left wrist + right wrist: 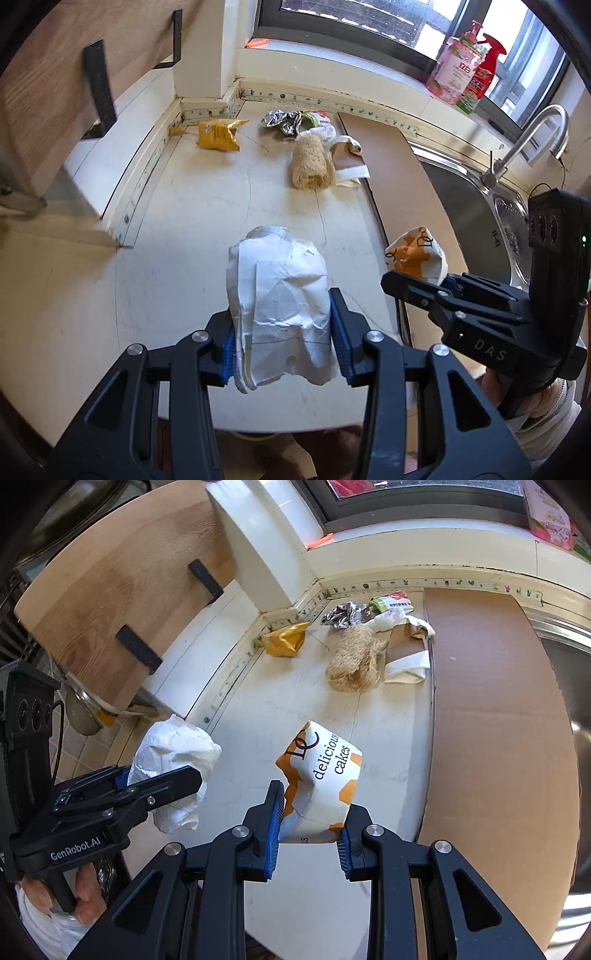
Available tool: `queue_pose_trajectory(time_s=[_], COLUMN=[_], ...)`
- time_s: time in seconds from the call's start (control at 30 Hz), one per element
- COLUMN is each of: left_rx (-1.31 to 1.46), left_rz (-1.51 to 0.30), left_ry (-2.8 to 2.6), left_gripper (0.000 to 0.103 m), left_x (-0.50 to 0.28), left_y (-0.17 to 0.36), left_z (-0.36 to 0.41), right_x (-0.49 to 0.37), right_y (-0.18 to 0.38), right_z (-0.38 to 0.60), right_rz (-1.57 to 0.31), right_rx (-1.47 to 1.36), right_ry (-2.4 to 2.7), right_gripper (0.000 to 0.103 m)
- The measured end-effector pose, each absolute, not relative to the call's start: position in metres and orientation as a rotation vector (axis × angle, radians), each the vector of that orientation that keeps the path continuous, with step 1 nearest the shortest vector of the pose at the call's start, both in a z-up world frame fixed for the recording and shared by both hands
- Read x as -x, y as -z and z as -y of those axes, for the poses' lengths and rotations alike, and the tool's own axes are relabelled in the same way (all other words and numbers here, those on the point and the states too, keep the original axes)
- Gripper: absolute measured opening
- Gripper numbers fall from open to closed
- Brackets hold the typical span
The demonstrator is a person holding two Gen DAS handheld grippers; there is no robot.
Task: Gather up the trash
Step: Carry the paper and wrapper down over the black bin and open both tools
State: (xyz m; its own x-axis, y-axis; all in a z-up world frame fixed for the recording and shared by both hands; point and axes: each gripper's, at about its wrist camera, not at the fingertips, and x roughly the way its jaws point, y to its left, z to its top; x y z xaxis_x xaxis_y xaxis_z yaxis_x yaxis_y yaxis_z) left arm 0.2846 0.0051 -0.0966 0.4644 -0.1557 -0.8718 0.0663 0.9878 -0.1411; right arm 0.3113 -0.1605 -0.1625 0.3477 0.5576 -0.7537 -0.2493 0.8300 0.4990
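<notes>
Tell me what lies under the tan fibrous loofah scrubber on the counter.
The tan fibrous loofah scrubber rests partly on the pale counter, its right edge overlapping a flattened brown-and-white paper bag. Whatever sits directly beneath its middle is covered.

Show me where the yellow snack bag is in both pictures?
Left wrist view: the yellow snack bag lies far back, upper left of centre, by the wall corner.
Right wrist view: the yellow snack bag lies in the same corner, upper middle.
Shared landmark: the tan fibre bundle, to its right in both.
</notes>
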Motion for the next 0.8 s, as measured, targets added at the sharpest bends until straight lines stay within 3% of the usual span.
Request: queue_pose_trajectory(time_s=[0.43, 0.8], left_rx=[0.102, 0.216], left_rz=[-1.102, -1.276], left_ry=[0.173, 0.168], left_gripper=[0.04, 0.041], left_x=[-0.098, -0.038], left_y=[0.136, 0.273], left_z=[-0.038, -0.049], right_x=[-0.099, 0.002], right_y=[0.177, 0.301], right_z=[0.093, 0.069], right_rz=[-1.164, -1.428], right_rx=[-0.217, -0.126], right_ry=[-0.528, -0.546], right_gripper=[0.025, 0.025])
